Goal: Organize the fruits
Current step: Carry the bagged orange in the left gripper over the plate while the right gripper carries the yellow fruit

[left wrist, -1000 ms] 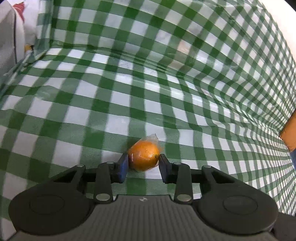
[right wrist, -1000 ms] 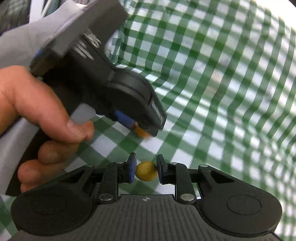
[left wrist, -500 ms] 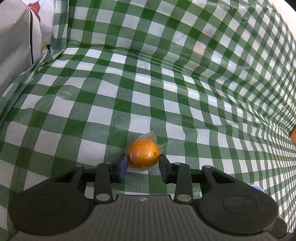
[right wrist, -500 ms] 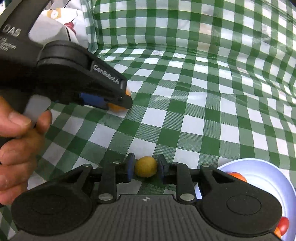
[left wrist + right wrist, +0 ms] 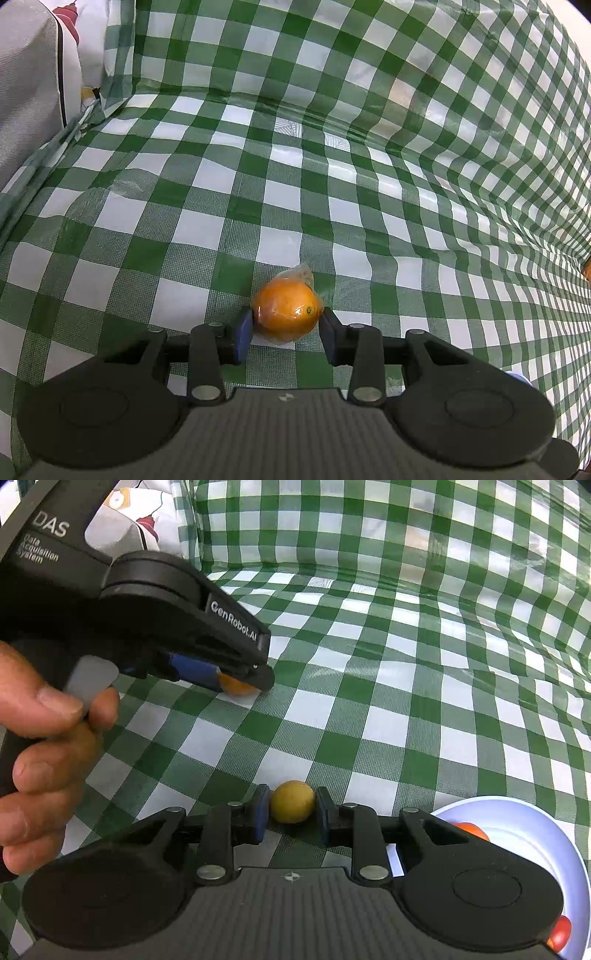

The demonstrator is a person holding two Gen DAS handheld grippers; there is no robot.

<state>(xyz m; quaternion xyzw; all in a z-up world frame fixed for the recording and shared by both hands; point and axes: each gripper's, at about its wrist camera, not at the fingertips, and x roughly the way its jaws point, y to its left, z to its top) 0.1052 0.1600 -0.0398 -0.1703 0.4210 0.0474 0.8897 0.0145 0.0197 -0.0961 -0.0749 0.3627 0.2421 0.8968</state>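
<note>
An orange (image 5: 288, 314) in clear plastic wrap sits low over the green checked cloth (image 5: 295, 206), and my left gripper (image 5: 286, 330) is shut on its sides. The right wrist view shows that gripper (image 5: 245, 681) from the side, held by a person's hand (image 5: 44, 738), with the orange (image 5: 233, 689) peeking out under its fingers. My right gripper (image 5: 291, 814) is shut on a small round yellow fruit (image 5: 293, 800) just above the cloth. A white plate (image 5: 532, 853) lies to its lower right, holding an orange-red fruit (image 5: 472, 829) and a red one (image 5: 561, 928).
The checked cloth rises into a draped backdrop (image 5: 332, 55) behind the table. A grey and white object (image 5: 33, 92) stands at the far left. Something orange (image 5: 587, 269) shows at the right edge of the left wrist view.
The right wrist view has rolled and swung, so the left gripper now sits upper left and the white plate has come into view. Both fruits stay between their pads.
</note>
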